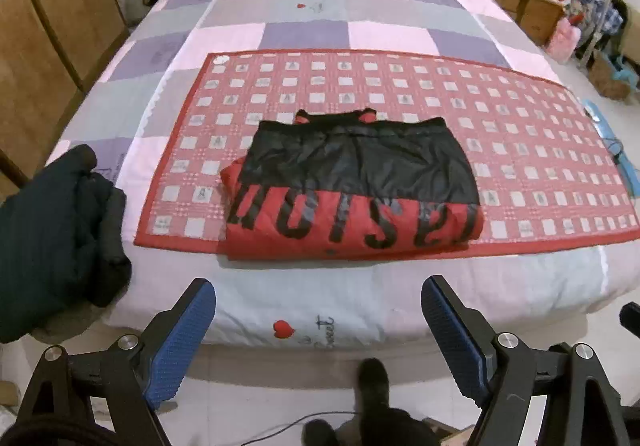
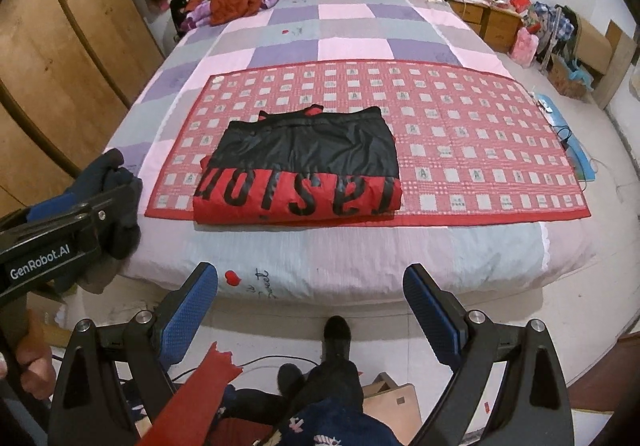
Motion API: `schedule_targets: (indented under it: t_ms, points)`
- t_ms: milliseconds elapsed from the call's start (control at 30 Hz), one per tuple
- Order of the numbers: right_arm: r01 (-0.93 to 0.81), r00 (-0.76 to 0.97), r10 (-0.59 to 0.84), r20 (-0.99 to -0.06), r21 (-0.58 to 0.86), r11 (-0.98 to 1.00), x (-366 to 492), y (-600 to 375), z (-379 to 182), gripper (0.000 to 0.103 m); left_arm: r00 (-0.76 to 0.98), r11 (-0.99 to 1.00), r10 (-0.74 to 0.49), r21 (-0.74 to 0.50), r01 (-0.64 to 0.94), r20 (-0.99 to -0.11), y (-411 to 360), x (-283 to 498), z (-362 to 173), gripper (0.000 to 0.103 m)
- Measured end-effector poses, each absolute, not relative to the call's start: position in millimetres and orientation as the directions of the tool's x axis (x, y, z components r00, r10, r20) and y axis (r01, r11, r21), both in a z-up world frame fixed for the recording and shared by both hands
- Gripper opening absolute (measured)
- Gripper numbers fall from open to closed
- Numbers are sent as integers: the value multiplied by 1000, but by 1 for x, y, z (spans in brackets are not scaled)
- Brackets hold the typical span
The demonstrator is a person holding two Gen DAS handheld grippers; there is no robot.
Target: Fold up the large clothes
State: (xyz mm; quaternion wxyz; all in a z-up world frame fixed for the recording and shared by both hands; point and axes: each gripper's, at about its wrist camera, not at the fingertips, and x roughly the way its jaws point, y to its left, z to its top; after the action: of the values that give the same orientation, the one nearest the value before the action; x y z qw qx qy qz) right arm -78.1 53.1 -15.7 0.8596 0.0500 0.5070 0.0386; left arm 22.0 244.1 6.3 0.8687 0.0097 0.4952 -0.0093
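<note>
Both claws, the left gripper [image 1: 318, 330] and the right gripper [image 2: 310, 316], hung wide and empty above the bed's [image 2: 360, 266] near edge. Beyond them the folded jacket [image 2: 298, 174] lay on the red mat [image 2: 480, 150], long axis crosswise, black hem farthest. Careless regrasping could undo its folds.

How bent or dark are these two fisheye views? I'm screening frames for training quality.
Left wrist view: the bed edge bows and the folded red-and-black jacket looks slightly soft, with no dark corners. Right wrist view: stronger barrel curve and black vignette in the corners, while the jacket lettering stays readable. Lighting is even in both, with no harsh glare.
</note>
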Motion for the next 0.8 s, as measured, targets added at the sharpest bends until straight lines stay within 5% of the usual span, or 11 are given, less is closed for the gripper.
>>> schedule_targets:
  t_ms: [800]
  points:
    - [-22,517,107,-849,112,993,-91,60,4,96,530,999,-18,4,40,-848,251,14,21,90]
